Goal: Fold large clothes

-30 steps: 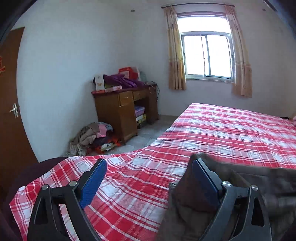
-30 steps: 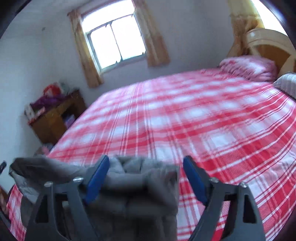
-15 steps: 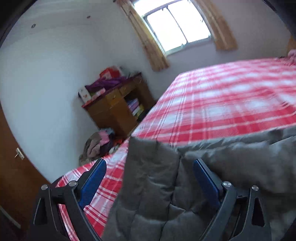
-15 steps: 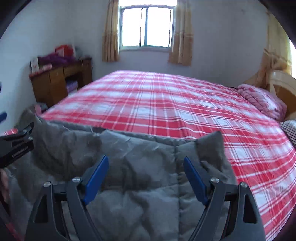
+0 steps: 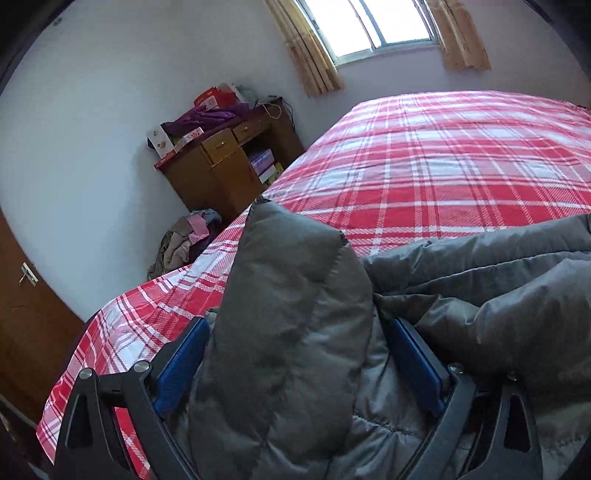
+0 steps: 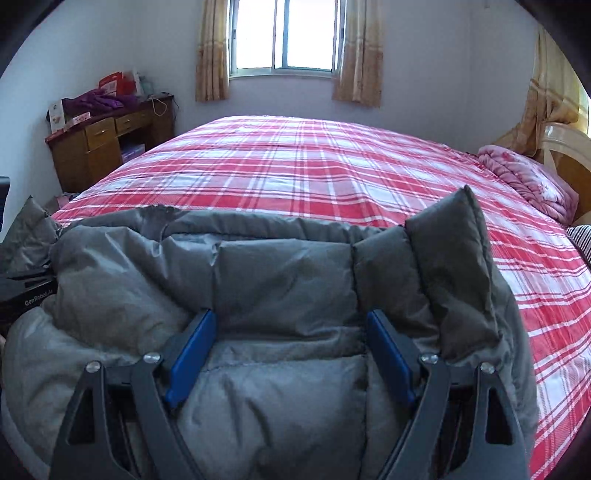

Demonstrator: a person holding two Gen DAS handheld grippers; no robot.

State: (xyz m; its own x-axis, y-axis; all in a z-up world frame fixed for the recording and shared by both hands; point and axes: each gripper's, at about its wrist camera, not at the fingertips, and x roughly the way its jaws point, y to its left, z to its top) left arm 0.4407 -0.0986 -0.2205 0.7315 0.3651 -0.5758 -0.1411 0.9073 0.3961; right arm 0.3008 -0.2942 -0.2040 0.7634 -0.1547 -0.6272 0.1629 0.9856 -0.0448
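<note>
1. The bed (image 6: 332, 170) takes up most of both views, red plaid cover, running away toward the window (image 6: 284, 33)
2. The coat (image 6: 280, 295), a grey puffy one, lies bunched at the near edge of the bed, right in front of both tongs. Its long edge runs sideways across the right view, so each tool sits at one end of the same stretch
3. Desk (image 5: 225, 162) off to the left by the wall with junk piled on top, and a clothes heap (image 5: 184, 240) on the floor next to it
4. Left tongs (image 5: 295, 362): jaws spread wide with a thick upright corner of the coat filling the gap between them. Fabric touches the pads, but I'd call it released, not clamped
5. Right tongs (image 6: 291, 350): same deal, jaws parted with a quilted panel sitting between them, not squeezed
6. My read for the next move: the fold has to go forward over the bed, so both need to bite their corners first, and neither looks nearer than the other
7. Only the right view shows the pink pillow (image 6: 532, 184) and headboard. Only the left view shows the door (image 5: 26, 302) and that floor heap
</note>
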